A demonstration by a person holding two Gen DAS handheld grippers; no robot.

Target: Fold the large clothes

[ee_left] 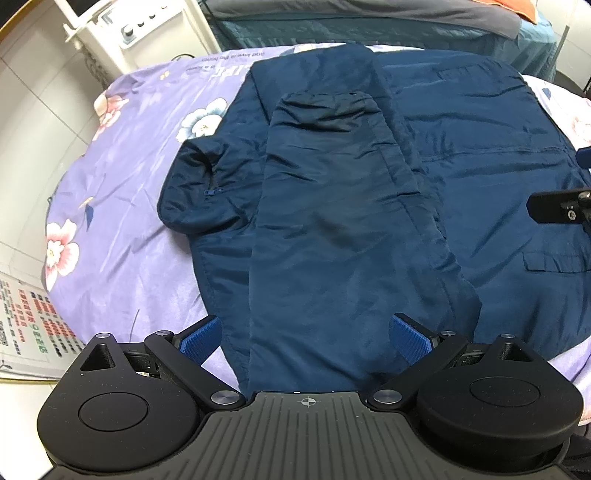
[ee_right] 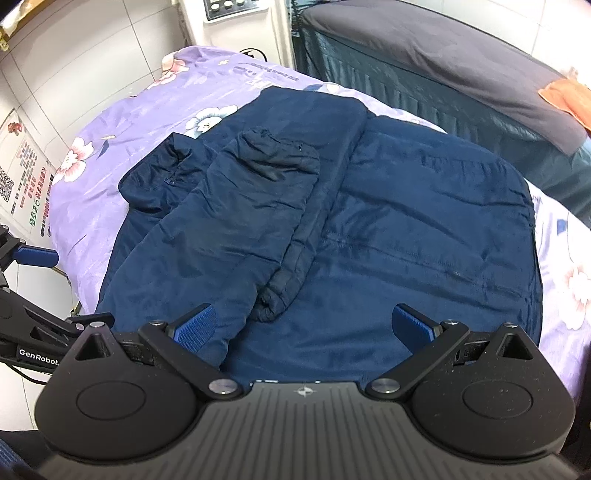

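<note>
A large navy jacket (ee_left: 461, 155) lies spread on a purple floral sheet (ee_left: 122, 206). One side is folded inward, with a sleeve (ee_left: 317, 192) laid lengthwise over the body and its cuff (ee_left: 325, 110) pointing away. The right wrist view shows the same jacket (ee_right: 424, 229) and sleeve (ee_right: 240, 221). My left gripper (ee_left: 306, 334) stands open over the near end of the sleeve, holding nothing. My right gripper (ee_right: 304, 326) is open above the jacket's near hem, empty. The other gripper shows at the left edge (ee_right: 37, 256) of the right wrist view.
The sheet (ee_right: 140, 110) covers a round-looking bed surface. A white appliance (ee_left: 140, 33) stands behind it. A teal-skirted bed with grey cover (ee_right: 443, 66) and an orange cloth (ee_right: 565, 96) lies beyond. Tiled floor and a printed poster (ee_left: 26, 317) are to the left.
</note>
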